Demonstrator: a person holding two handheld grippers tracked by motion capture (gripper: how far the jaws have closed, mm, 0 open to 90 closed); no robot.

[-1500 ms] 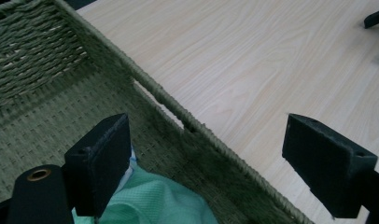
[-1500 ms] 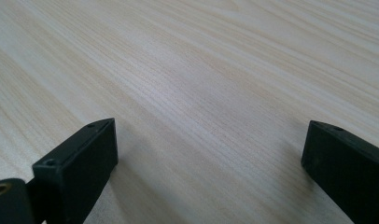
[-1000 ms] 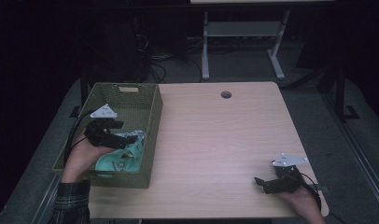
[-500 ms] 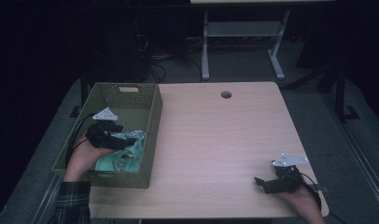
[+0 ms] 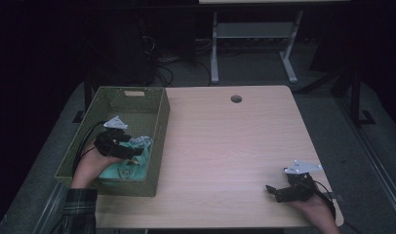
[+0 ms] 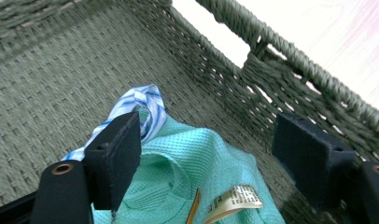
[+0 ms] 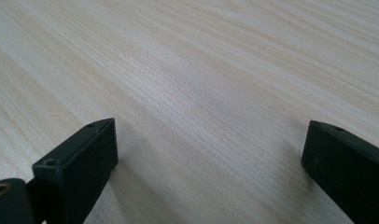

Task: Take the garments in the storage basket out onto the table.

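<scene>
L gripper (image 5: 122, 146) has dropped lower into the green basket (image 5: 159, 117) vs a sec ago, now right over the mint shirt (image 6: 197, 163). Jaws spread wide but have just been closing a bit; shirt collar + tag sit between them, pads not pressing cloth yet. Blue-striped cloth (image 6: 136, 105) pokes up just beyond the gripper's left pad, prob touching it, hard to tell at this angle. Basket wall just past the other pad. Looks like pre-grasp on the shirt: next is to go lower and pinch. R gripper (image 5: 284, 191) parked at the near table (image 5: 235, 146) edge, jaws spread, nothing between, no change.
</scene>
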